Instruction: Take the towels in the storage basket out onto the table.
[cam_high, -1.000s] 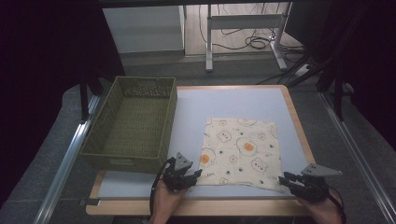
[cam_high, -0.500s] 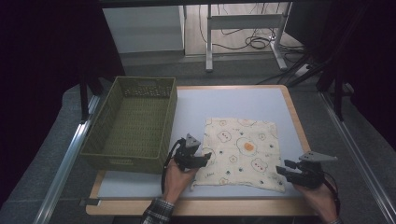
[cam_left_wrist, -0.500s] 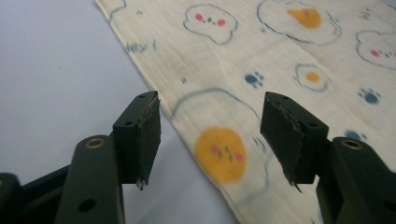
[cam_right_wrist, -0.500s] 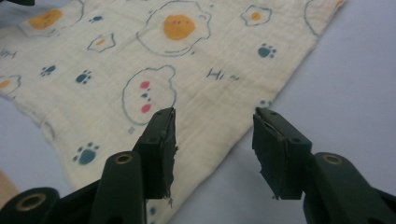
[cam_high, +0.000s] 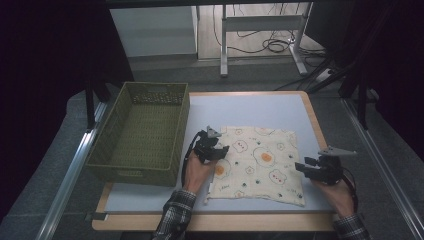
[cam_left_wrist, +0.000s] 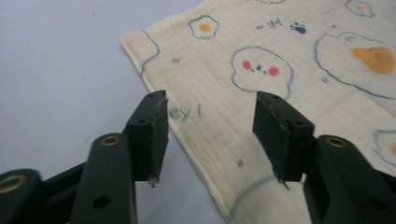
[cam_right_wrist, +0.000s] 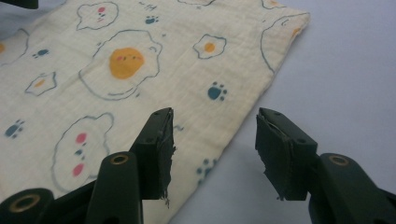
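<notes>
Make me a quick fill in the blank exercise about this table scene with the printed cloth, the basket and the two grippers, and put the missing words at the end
1. The cloth lies flat on the table and is printed with fried ____.
2. The green woven basket stands to the ____ of the cloth in the high view.
3. Both the left gripper and the right gripper have their fingers ____.
4. The right gripper's fingers straddle the cloth's ____.

Missing words: eggs; left; open; edge

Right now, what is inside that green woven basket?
The green woven basket looks empty: its woven floor shows bare. The strip just behind its near wall is hidden from the high view.
</notes>
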